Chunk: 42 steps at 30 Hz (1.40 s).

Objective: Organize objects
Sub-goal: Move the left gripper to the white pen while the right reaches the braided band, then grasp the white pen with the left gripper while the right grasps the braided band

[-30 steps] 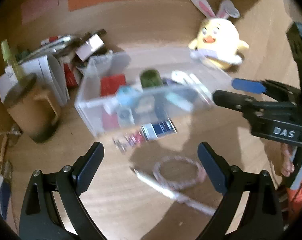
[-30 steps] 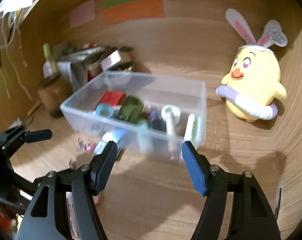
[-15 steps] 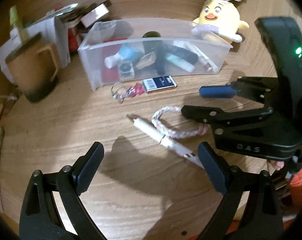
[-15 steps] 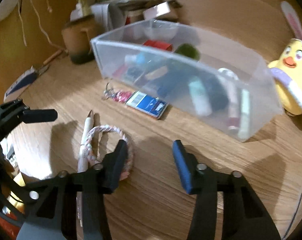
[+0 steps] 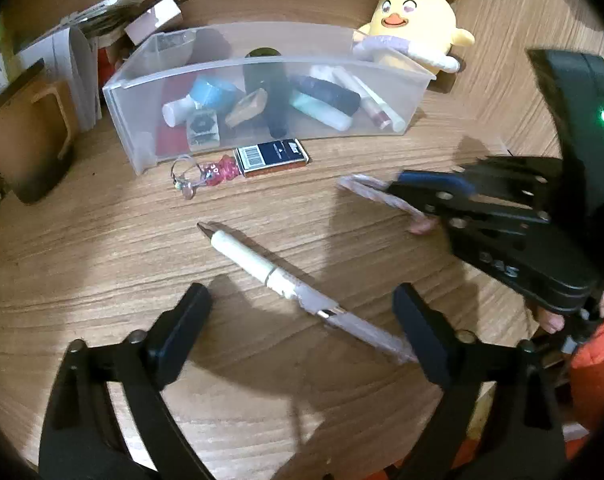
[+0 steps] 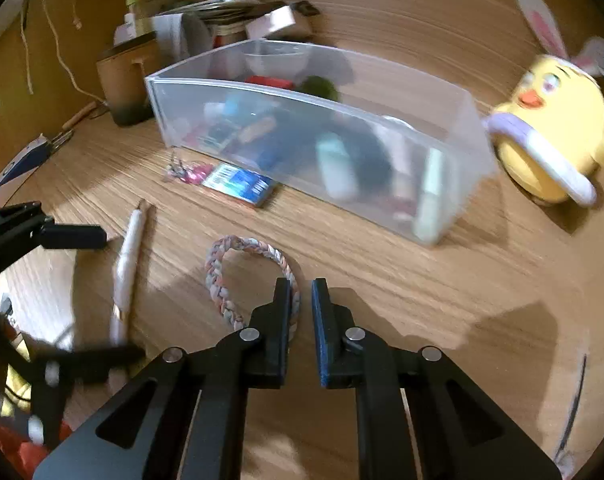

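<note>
A clear plastic bin (image 5: 262, 60) (image 6: 302, 80) holds several small items. In front of it lie a dark card box (image 5: 272, 156) (image 6: 238, 184) and a pink keychain (image 5: 206, 174) (image 6: 186, 172). A white pen (image 5: 270, 274) (image 6: 128, 258) lies between the wide open fingers of my left gripper (image 5: 302, 320). A braided pink-grey ring (image 6: 238, 268) (image 5: 378, 196) lies on the table. My right gripper (image 6: 301, 300) (image 5: 406, 188) is nearly shut, its jaws closing on the ring's near edge.
A yellow plush chick (image 5: 414, 20) (image 6: 550, 136) stands right of the bin. A brown mug (image 5: 22, 136) (image 6: 122, 80) and a pile of papers and boxes (image 5: 102, 24) stand to the left. The table top is wood.
Both grippers dropped toward the table. My right gripper narrowed from wide open to nearly shut and came down over the braided ring. The ring shifted right, away from the pen.
</note>
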Each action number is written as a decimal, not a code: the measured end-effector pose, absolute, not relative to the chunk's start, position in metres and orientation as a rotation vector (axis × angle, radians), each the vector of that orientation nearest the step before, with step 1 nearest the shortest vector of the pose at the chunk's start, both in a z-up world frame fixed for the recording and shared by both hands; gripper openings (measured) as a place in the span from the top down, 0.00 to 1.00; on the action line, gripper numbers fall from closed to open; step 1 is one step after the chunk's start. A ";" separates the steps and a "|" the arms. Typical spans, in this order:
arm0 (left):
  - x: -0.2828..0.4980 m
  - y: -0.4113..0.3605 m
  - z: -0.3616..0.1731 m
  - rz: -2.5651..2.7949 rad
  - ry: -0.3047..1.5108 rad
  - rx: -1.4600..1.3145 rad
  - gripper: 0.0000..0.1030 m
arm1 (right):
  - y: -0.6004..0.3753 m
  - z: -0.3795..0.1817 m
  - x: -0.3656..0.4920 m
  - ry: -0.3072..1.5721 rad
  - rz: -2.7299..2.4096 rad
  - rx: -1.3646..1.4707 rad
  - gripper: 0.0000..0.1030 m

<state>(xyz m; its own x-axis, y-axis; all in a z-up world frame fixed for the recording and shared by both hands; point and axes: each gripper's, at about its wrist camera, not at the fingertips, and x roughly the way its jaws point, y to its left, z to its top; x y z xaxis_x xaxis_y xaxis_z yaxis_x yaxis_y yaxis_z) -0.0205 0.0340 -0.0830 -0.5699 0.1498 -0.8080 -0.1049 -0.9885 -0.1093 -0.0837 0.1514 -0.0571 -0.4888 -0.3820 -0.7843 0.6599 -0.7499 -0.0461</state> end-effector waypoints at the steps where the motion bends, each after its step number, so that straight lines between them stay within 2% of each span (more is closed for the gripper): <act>1: -0.021 0.035 -0.083 2.663 -0.066 -1.372 0.25 | 0.158 -0.057 -0.082 0.455 -2.246 1.065 0.91; 4: -0.023 0.036 -0.081 2.671 -0.029 -1.362 0.47 | 0.171 -0.056 -0.079 0.440 -2.270 1.072 0.91; 7: -0.022 0.031 -0.079 2.663 -0.030 -1.364 0.64 | 0.180 -0.054 -0.077 0.423 -2.283 1.079 0.91; 10: -0.019 0.021 -0.079 2.649 -0.045 -1.370 0.77 | 0.186 -0.052 -0.074 0.412 -2.280 1.083 0.90; 15: -0.016 0.008 -0.077 2.653 -0.013 -1.391 0.89 | 0.183 -0.053 -0.073 0.410 -2.265 1.093 0.90; 28: -0.032 0.010 -0.077 2.668 0.093 -1.368 0.90 | 0.174 -0.055 -0.074 0.384 -2.279 1.083 0.91; 33: -0.031 0.009 -0.069 2.693 0.051 -1.326 0.90 | 0.173 -0.048 -0.072 0.342 -2.293 1.051 0.93; 42: -0.027 0.003 -0.022 2.788 -0.018 -1.130 0.90 | 0.169 -0.011 -0.073 0.240 -2.326 0.935 0.93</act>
